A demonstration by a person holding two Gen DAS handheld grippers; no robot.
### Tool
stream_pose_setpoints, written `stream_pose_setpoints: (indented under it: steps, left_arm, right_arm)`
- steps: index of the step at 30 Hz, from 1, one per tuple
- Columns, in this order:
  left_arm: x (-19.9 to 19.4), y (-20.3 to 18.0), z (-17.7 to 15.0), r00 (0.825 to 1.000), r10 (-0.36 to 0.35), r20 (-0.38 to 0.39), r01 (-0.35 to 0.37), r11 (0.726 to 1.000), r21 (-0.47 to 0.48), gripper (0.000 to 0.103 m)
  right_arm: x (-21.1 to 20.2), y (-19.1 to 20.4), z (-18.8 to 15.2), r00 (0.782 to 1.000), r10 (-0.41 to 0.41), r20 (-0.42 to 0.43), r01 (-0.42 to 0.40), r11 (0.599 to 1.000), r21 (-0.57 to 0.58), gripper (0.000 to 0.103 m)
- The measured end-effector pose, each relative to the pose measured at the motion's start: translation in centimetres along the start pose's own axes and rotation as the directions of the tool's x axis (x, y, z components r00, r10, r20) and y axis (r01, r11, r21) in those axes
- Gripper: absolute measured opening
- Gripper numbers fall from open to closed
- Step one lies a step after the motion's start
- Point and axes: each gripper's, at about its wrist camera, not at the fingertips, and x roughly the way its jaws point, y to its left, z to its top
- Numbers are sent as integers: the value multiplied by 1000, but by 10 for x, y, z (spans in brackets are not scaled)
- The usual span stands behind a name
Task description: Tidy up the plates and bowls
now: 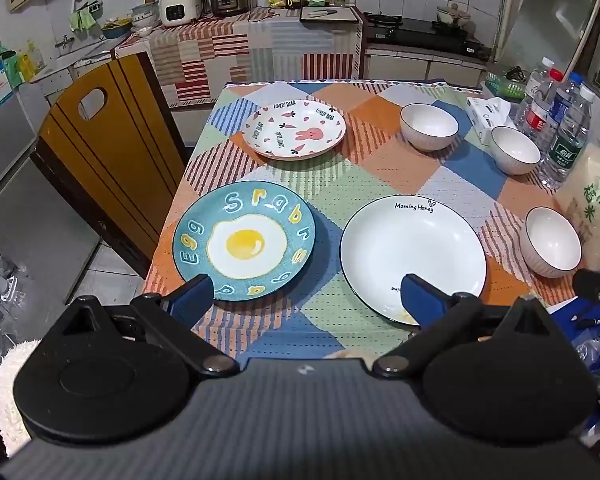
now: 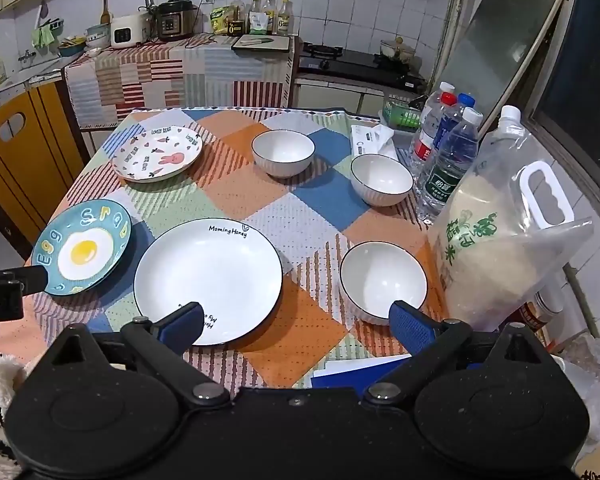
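Three plates lie apart on the checked tablecloth: a blue egg plate (image 1: 244,240) (image 2: 82,248), a white "Morning Honey" plate (image 1: 412,256) (image 2: 208,280) and a bunny plate (image 1: 294,128) (image 2: 158,152) at the far left. Three white bowls stand separately: a near one (image 1: 552,240) (image 2: 382,276), a middle one (image 1: 514,148) (image 2: 380,178) and a far one (image 1: 428,124) (image 2: 282,152). My left gripper (image 1: 306,292) is open and empty above the near table edge, between the egg plate and the white plate. My right gripper (image 2: 296,320) is open and empty, between the white plate and the near bowl.
A large rice jug (image 2: 500,240) stands at the right edge beside the near bowl. Water bottles (image 2: 444,152) and a tissue pack (image 2: 370,138) sit behind it. A yellow chair back (image 1: 104,152) stands left of the table (image 1: 380,176). A kitchen counter lies beyond.
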Motion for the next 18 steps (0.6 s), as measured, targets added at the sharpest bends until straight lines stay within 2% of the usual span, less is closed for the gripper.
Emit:
stream_pose_setpoints:
  steps: [18]
  left_arm:
    - [3,-8,-1,1000,16,-7,-15,1000,19,101]
  right_arm:
    - [8,-3,-2,999,30,-19,-30,1000,7,100]
